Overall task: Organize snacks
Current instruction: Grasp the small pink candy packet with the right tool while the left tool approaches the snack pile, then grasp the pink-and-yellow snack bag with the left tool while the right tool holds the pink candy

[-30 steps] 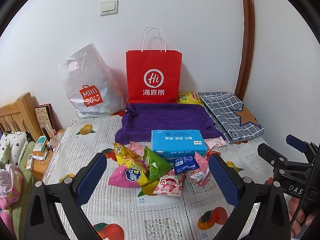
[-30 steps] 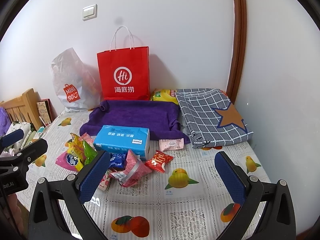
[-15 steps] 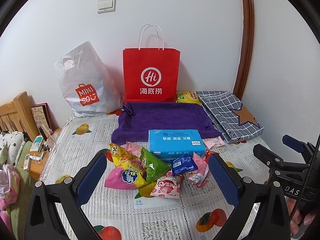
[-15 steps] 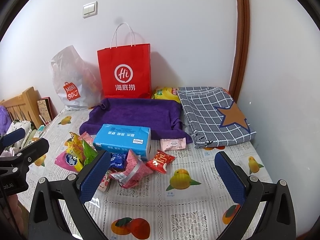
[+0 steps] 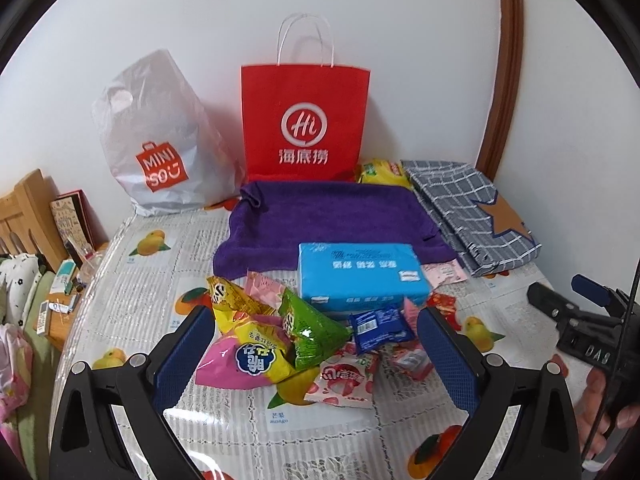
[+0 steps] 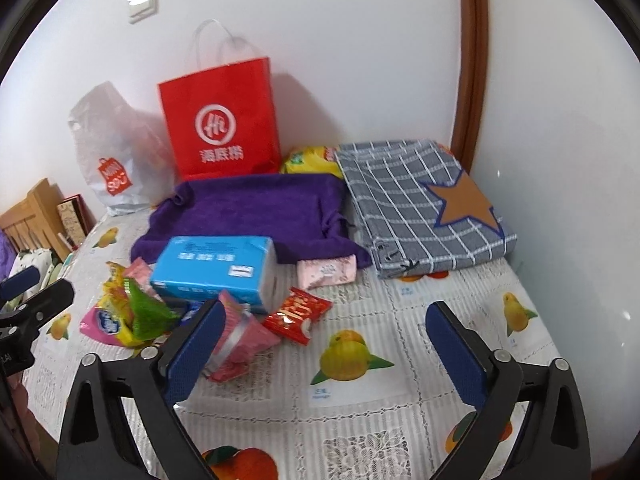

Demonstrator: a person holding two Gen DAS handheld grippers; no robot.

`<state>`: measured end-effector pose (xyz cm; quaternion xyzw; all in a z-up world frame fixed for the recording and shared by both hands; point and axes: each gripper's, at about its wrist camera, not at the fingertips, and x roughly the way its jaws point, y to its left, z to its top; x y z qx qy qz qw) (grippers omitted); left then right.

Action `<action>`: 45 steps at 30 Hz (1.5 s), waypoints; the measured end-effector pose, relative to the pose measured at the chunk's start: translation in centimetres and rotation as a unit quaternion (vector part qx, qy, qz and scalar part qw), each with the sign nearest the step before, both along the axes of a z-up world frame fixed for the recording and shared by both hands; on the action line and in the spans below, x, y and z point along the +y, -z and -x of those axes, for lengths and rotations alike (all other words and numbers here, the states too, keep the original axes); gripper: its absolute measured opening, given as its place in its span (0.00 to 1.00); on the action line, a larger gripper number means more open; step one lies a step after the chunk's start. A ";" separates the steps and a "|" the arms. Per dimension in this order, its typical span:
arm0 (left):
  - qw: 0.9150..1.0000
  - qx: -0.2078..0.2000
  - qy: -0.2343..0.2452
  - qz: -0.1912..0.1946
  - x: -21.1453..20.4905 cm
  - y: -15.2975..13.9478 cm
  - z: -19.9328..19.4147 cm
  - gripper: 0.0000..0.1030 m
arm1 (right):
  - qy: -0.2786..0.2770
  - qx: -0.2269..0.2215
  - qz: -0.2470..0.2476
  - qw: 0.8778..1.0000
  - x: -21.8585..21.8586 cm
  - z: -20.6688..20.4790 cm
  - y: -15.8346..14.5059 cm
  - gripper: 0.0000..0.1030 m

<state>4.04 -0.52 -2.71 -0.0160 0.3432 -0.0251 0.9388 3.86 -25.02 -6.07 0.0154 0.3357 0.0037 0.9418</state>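
A heap of snack packets lies mid-table: a green pyramid packet (image 5: pixel 308 330), a pink and yellow bag (image 5: pixel 246 362), a dark blue packet (image 5: pixel 380 326), a strawberry packet (image 5: pixel 346 380) and a red packet (image 6: pixel 298 314). Behind them sits a blue tissue pack (image 5: pixel 360 276). My left gripper (image 5: pixel 314 354) is open, low over the heap, its blue pads either side of the packets. My right gripper (image 6: pixel 328 350) is open over bare tablecloth to the right of the heap, its left pad beside a pink packet (image 6: pixel 240 336). Both hold nothing.
At the back wall stand a red paper bag (image 5: pixel 304 128) and a white plastic bag (image 5: pixel 160 148). A purple towel (image 5: pixel 332 216) and a folded grey checked cloth (image 6: pixel 420 208) lie in front, a yellow bag (image 6: pixel 310 160) between them. A wooden bed frame (image 5: pixel 24 216) is at left.
The left gripper has moved forward and down toward the snack heap. The right view has tilted and shifted closer to the table; both grippers stay open.
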 end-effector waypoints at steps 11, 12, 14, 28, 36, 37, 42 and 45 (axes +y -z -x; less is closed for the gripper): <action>0.997 0.072 -0.017 -0.007 1.8 4.8 -4.6 0.98 | 0.008 0.060 -0.006 0.998 -1.6 -6.0 5.5 0.82; 0.997 0.077 -0.018 -0.005 2.0 5.0 -5.0 0.98 | 0.007 0.062 -0.007 0.998 -1.7 -6.5 5.7 0.81; 0.997 0.080 -0.020 -0.004 2.5 5.3 -5.7 0.98 | 0.003 0.070 -0.008 0.997 -1.7 -7.9 6.4 0.81; 0.994 0.088 -0.059 0.015 6.3 6.3 -9.6 0.98 | -0.023 0.126 0.010 0.992 -1.2 -17.6 10.9 0.81; 0.993 0.091 -0.065 0.025 7.5 6.5 -10.4 0.98 | -0.032 0.141 0.009 0.989 -0.7 -19.4 12.9 0.81; 0.993 0.092 -0.065 0.024 7.5 6.6 -10.4 0.98 | -0.032 0.140 0.008 0.990 -0.6 -19.5 12.9 0.78; 0.993 0.092 -0.069 0.029 8.3 6.5 -10.5 0.98 | -0.061 0.130 0.012 0.990 0.5 -19.2 12.4 0.39; 0.993 0.091 -0.072 0.034 9.0 6.4 -10.2 0.98 | -0.067 0.129 0.019 0.989 0.9 -18.6 12.2 0.27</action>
